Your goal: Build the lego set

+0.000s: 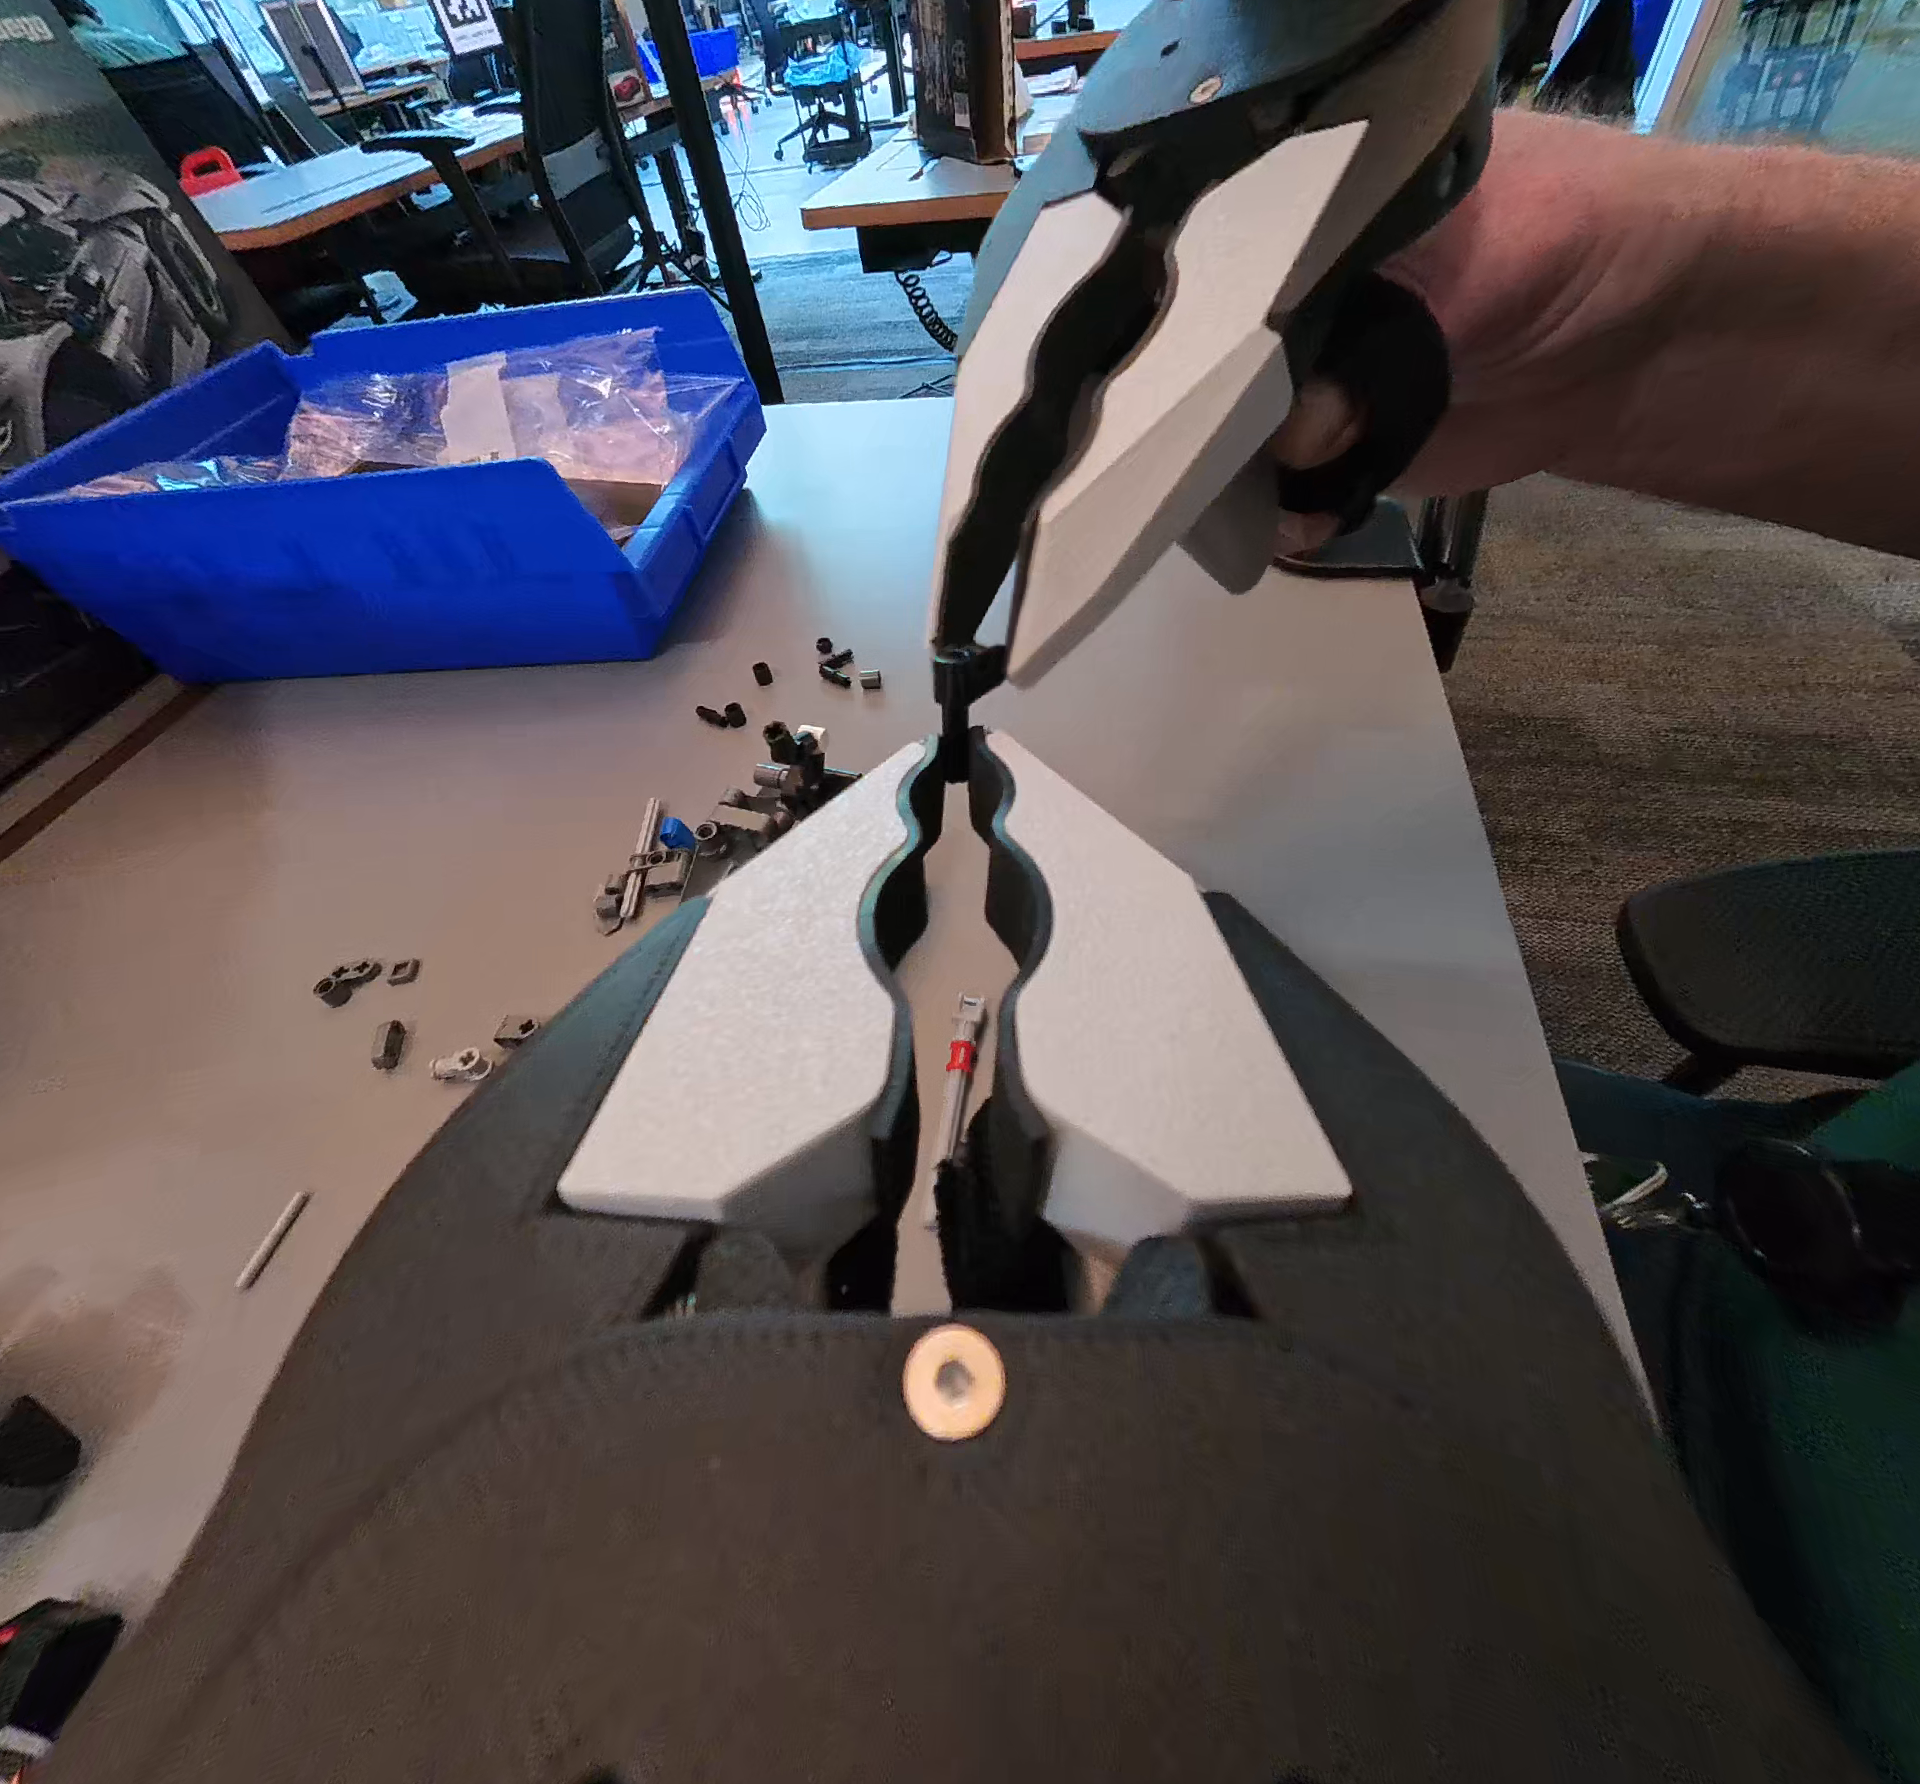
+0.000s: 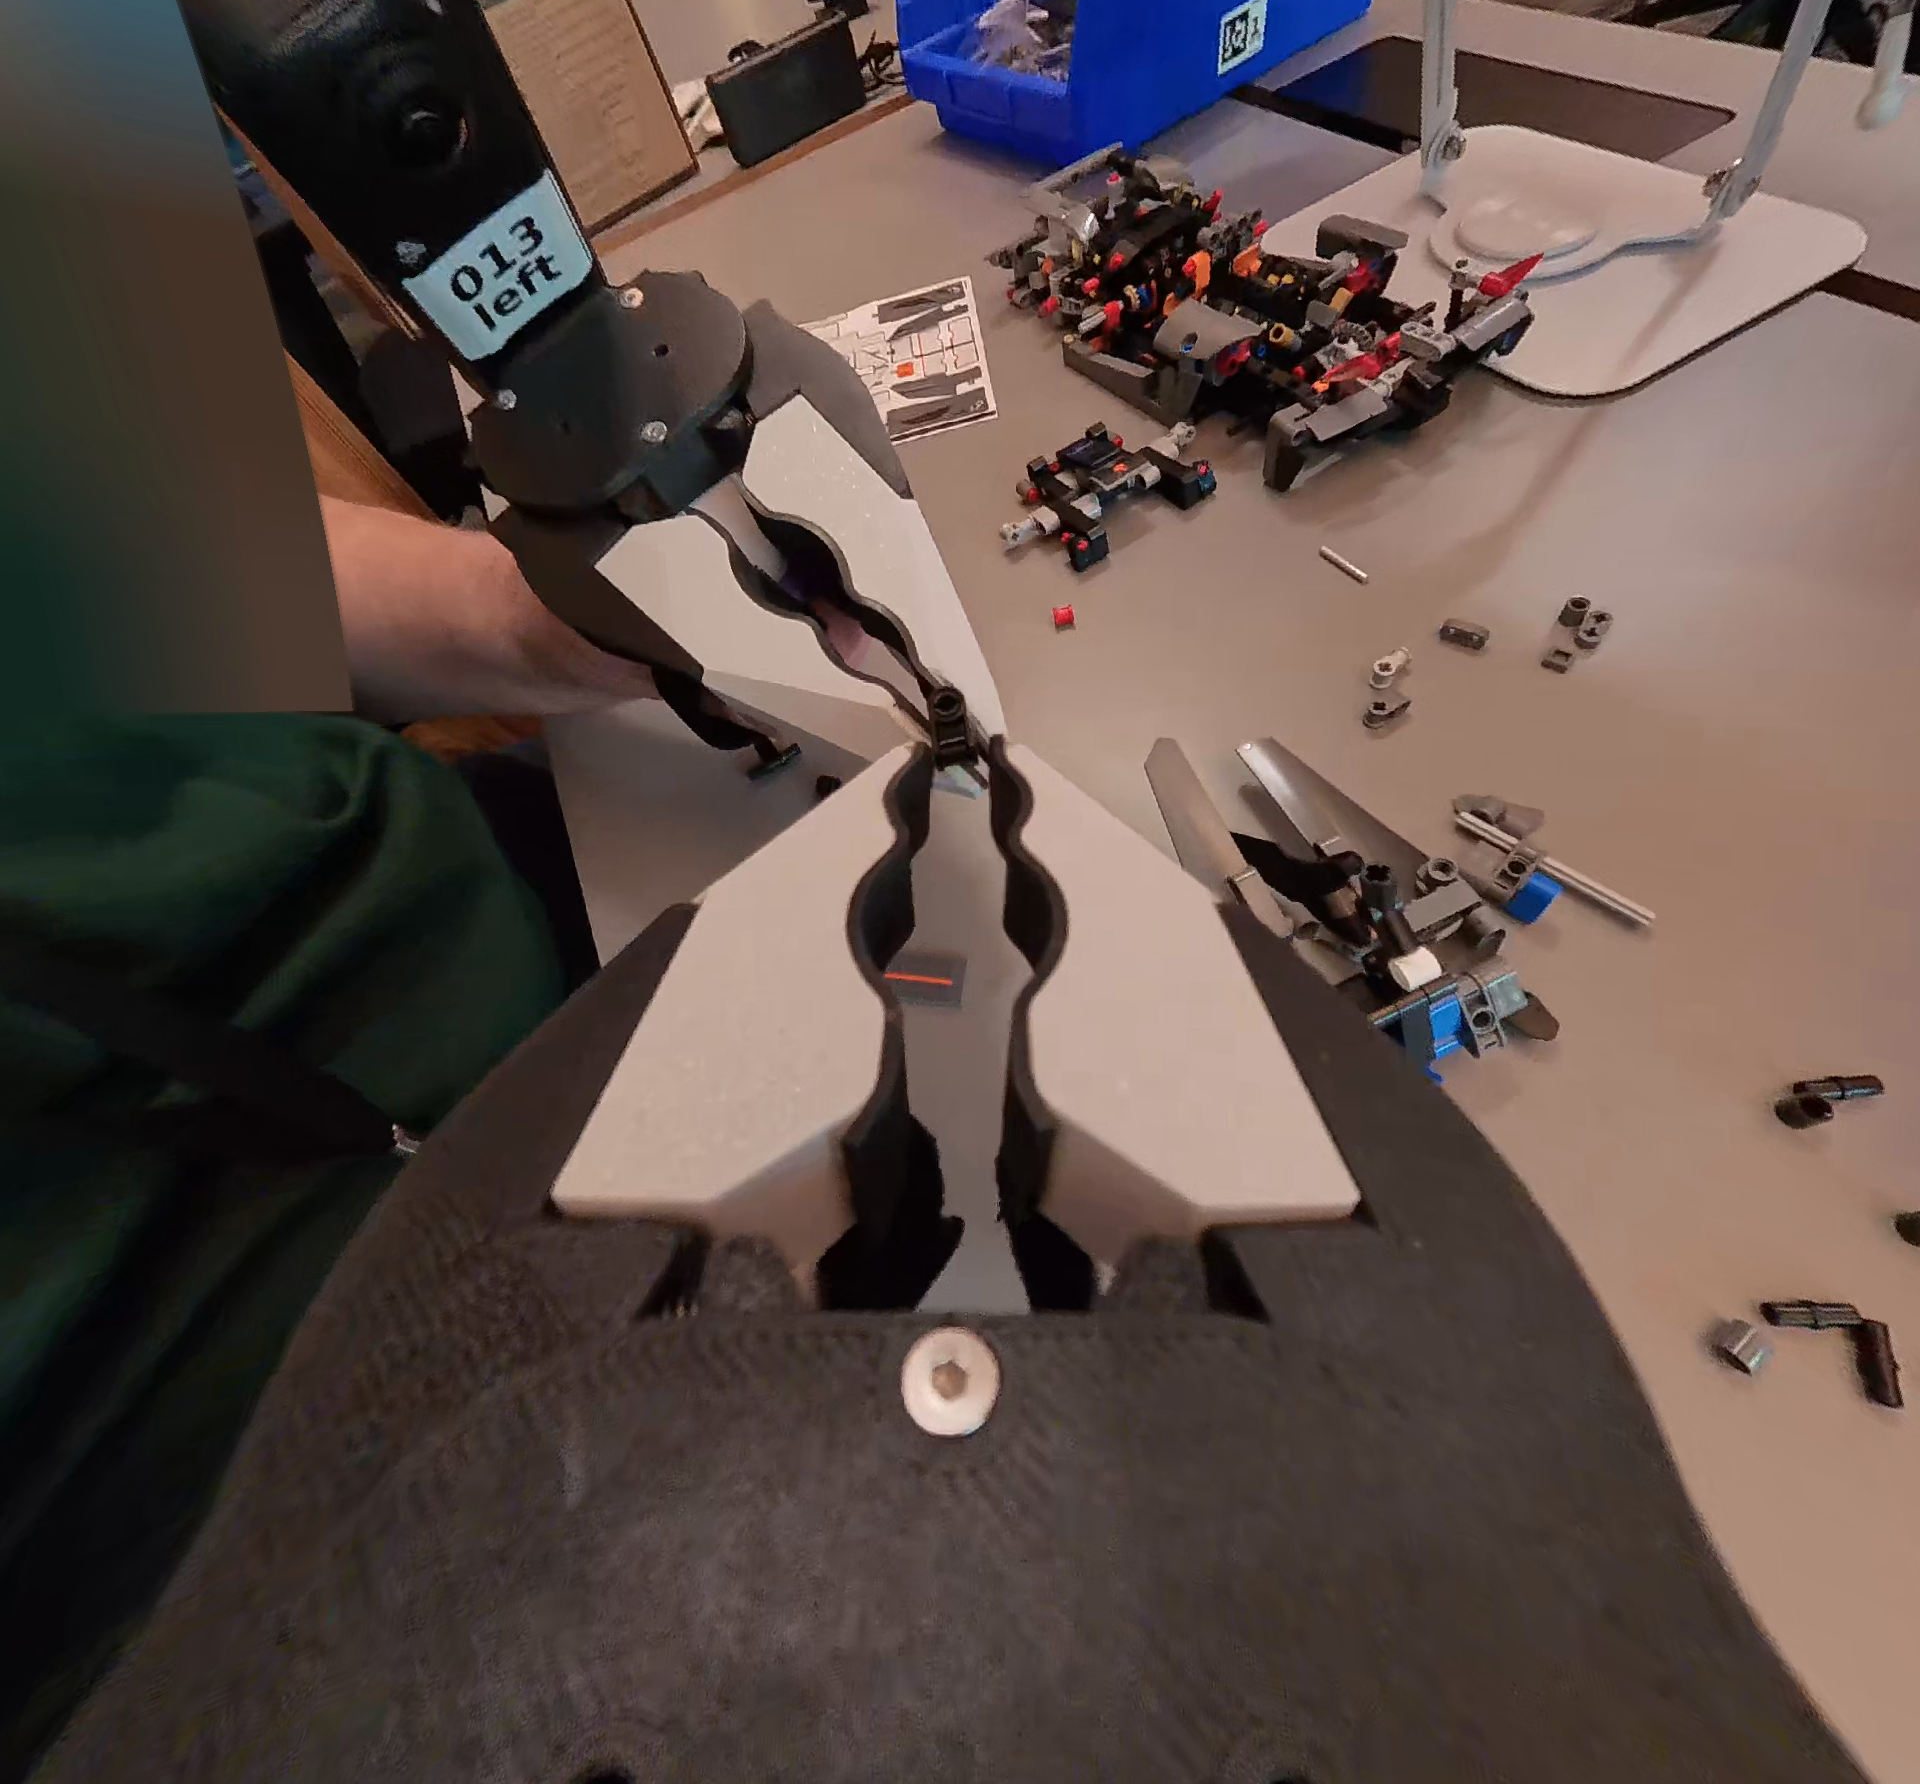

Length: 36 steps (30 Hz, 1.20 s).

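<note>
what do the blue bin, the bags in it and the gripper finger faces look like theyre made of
Blue bin: looks like moulded hard plastic, smooth with a slight sheen on its walls.
Bags: thin clear plastic film, crinkled and glinting.
Fingers of the left hand-held gripper: matte light-grey faces with a fine speckle, probably printed plastic; the dark wavy inner lining may be rubber.

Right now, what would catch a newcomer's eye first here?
Two hand-held grippers meet tip to tip at the centre, the left gripper and right gripper both pinching one small black lego piece. Behind them on the grey table sits a half-built lego car, and a blue bin of plastic bags.
</note>
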Each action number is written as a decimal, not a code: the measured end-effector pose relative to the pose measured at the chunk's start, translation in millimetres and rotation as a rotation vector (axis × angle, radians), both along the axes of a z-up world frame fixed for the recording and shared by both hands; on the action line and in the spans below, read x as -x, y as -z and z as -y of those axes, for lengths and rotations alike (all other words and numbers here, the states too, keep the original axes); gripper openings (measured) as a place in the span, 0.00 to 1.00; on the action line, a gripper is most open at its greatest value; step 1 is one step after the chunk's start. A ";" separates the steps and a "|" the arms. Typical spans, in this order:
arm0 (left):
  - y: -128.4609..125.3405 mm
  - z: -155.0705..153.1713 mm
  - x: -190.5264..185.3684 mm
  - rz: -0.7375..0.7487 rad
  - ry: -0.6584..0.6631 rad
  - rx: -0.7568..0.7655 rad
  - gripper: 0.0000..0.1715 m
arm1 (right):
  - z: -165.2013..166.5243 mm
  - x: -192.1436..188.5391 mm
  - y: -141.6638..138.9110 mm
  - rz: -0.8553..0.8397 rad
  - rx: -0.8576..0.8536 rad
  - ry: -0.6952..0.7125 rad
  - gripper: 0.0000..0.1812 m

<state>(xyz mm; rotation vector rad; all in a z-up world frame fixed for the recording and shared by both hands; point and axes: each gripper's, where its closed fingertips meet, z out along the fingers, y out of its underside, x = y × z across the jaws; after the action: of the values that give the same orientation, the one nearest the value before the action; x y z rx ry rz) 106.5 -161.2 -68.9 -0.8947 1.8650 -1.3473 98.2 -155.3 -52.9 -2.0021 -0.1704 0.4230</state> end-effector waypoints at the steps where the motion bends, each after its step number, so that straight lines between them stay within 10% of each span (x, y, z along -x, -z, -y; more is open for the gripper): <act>1: 0.5 -0.4 -0.1 -0.001 -0.002 0.000 0.01 | 0.2 0.4 -0.3 -0.002 0.001 -0.006 0.04; 18: 17.6 -28.5 -7.2 -0.106 -0.134 0.043 0.12 | -8.8 -16.5 -4.8 0.097 0.080 -0.026 0.03; 25: 64.9 -54.8 -10.3 -0.432 -0.231 0.292 0.23 | -41.1 -47.5 14.1 0.194 0.399 -0.144 0.03; 36: 70.7 -36.4 -22.3 -0.562 -0.106 0.496 0.12 | -55.4 -59.2 53.6 0.219 0.702 -0.285 0.03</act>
<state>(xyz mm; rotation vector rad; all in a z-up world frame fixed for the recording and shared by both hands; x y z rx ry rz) 128.8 -124.8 -139.6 -1.7495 1.8541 -1.6405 157.4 -99.9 -106.5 -2.7304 -0.5030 0.4853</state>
